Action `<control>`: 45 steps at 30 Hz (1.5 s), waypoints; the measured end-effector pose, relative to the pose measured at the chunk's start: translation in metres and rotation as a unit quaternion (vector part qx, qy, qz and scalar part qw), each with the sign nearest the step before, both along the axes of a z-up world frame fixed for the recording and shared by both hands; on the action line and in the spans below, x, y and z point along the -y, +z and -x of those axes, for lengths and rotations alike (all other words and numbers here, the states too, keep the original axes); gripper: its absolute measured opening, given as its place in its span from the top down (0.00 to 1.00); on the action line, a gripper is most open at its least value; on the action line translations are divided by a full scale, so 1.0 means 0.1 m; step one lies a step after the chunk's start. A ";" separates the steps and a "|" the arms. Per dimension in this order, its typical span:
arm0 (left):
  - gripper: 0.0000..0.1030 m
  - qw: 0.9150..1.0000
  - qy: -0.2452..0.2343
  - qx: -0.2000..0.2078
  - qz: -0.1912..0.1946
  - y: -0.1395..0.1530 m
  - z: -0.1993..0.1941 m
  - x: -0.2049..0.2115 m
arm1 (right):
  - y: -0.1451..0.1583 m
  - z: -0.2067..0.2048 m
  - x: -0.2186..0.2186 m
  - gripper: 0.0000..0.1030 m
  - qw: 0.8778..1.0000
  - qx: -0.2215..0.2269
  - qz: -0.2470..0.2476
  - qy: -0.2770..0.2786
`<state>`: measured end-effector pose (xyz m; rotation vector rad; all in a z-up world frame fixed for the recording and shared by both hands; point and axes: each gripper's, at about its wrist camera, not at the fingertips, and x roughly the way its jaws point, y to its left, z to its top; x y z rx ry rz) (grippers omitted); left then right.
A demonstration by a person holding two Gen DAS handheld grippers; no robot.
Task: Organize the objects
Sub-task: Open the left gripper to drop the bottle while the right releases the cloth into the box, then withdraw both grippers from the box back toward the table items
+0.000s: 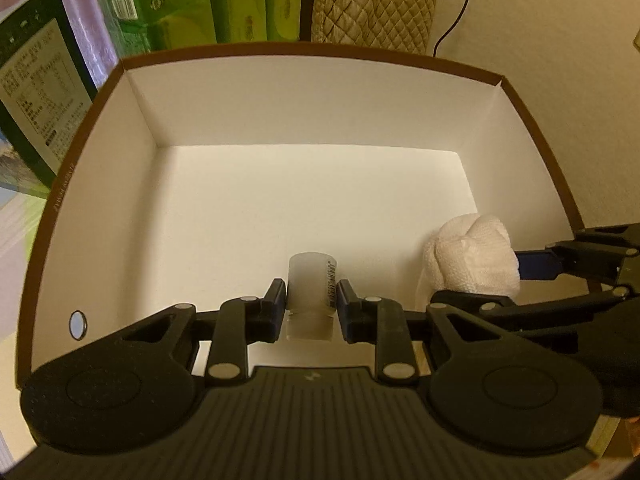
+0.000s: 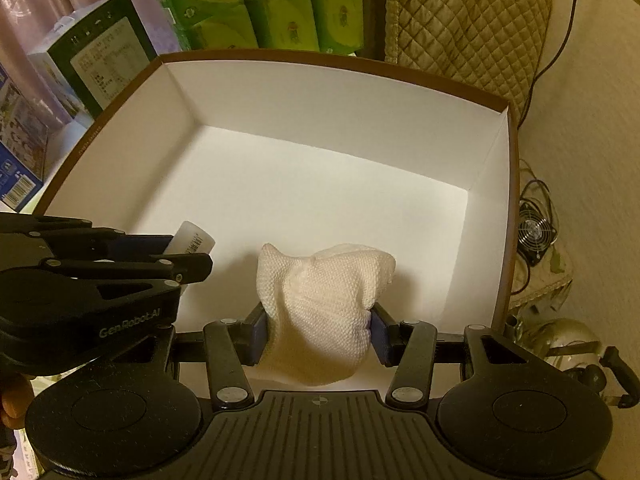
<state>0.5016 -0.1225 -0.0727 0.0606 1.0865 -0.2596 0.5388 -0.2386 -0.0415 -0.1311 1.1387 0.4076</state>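
Jaws tight on bottle [image 1: 311, 289], cloth [image 2: 320, 312]

Matt white cardboard box [image 1: 224, 120], frosted plastic bottle [image 1: 310, 284], rough woven cloth [image 2: 320, 300]

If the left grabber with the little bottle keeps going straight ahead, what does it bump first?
Probably the box's white far wall. The left gripper, shut on the bottle, has bare box floor ahead.

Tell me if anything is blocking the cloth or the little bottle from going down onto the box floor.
Nothing visible does. The white cloth and frosted bottle hang over bare floor of the box, each held apart in its own tool.
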 end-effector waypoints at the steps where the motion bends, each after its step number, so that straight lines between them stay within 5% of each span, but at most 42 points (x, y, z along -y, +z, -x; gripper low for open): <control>1: 0.76 1.000 0.000 -0.001 0.001 -0.01 -0.01 0.00 | 0.00 -0.01 0.00 0.53 1.000 0.000 0.001 -0.001; 4: 0.64 1.000 0.003 0.001 -0.005 0.00 -0.02 -0.01 | 0.00 -0.02 0.01 0.53 1.000 -0.001 0.001 -0.005; 10: 0.56 1.000 0.007 0.012 -0.004 0.08 0.00 -0.08 | 0.05 -0.04 0.02 0.49 1.000 -0.001 -0.006 -0.009; 18: 0.43 0.999 0.024 0.027 -0.016 0.22 0.07 -0.23 | 0.16 0.01 -0.01 0.23 1.000 0.005 -0.014 -0.003; 25: 0.31 0.998 0.034 0.044 -0.023 0.37 0.17 -0.28 | 0.32 0.15 0.05 0.20 0.999 0.019 -0.028 -0.003; 45: 0.27 0.994 0.062 0.090 -0.018 0.83 0.74 -0.37 | 0.76 0.63 0.20 0.19 0.996 0.063 -0.058 -0.004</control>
